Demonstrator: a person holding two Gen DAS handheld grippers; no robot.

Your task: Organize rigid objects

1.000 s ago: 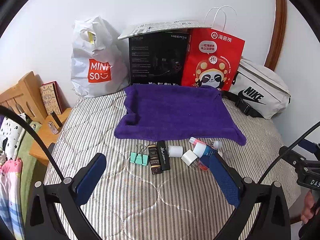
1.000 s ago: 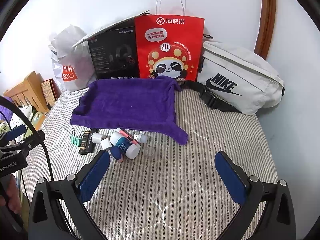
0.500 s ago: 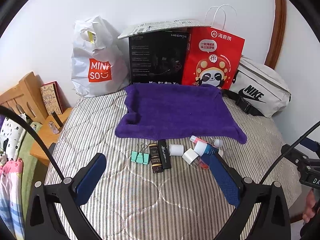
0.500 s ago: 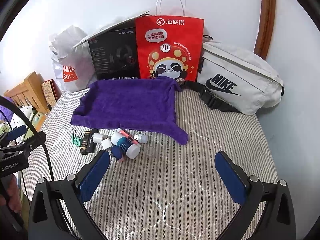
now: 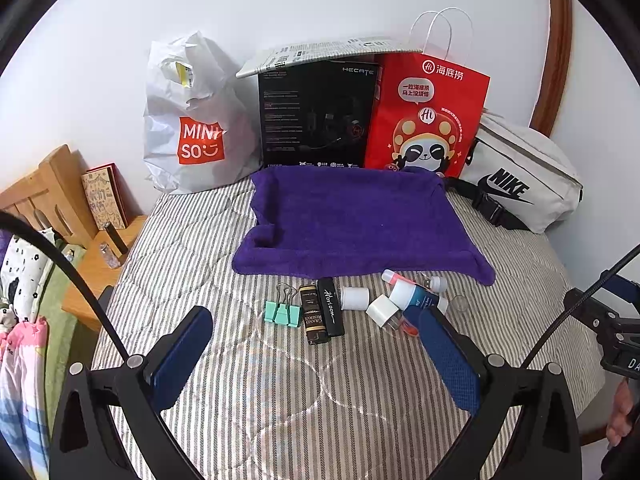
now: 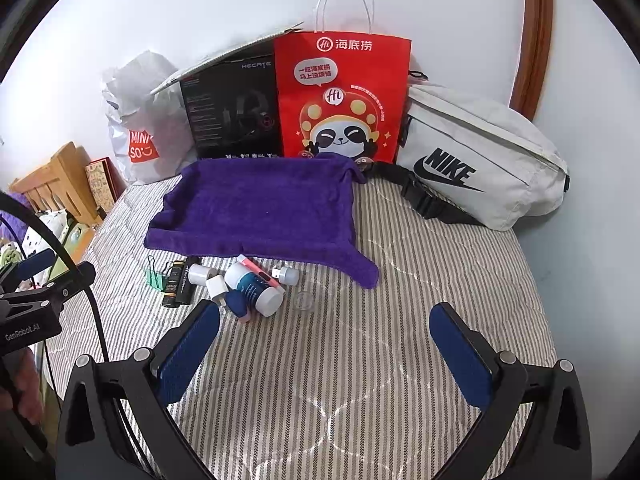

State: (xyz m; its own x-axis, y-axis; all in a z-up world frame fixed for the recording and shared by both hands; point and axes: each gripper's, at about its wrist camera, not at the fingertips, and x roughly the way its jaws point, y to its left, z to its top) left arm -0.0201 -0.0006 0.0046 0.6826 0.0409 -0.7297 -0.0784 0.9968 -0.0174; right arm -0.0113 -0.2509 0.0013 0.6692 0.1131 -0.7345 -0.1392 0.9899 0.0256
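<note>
A row of small items lies on the striped bed in front of a purple towel point(image 5: 356, 220) point(image 6: 260, 208). From the left: a green binder clip point(image 5: 282, 312) point(image 6: 156, 278), a brown tube point(image 5: 312, 315) point(image 6: 172, 286) and a black tube point(image 5: 331, 307) point(image 6: 186, 280), a white cylinder point(image 5: 354, 298), a white cube point(image 5: 382, 310), a blue-and-white bottle point(image 5: 416, 298) point(image 6: 256, 292), a pink pen point(image 6: 256, 268) and a clear cap point(image 6: 304, 300). My left gripper point(image 5: 316, 360) is open, held short of the row. My right gripper point(image 6: 326, 348) is open too, nearer than the bottle.
Against the wall stand a white Miniso bag point(image 5: 192, 120), a black box point(image 5: 316, 116), a red panda paper bag point(image 5: 424, 120) point(image 6: 344, 100) and a grey Nike bag point(image 5: 520, 184) point(image 6: 476, 160). A wooden bedside shelf point(image 5: 100, 256) sits at the left. A hand point(image 5: 622, 412) shows at the right edge.
Both views have drifted slightly back and up from the items. Both grippers stay open and nothing on the bed has moved.
</note>
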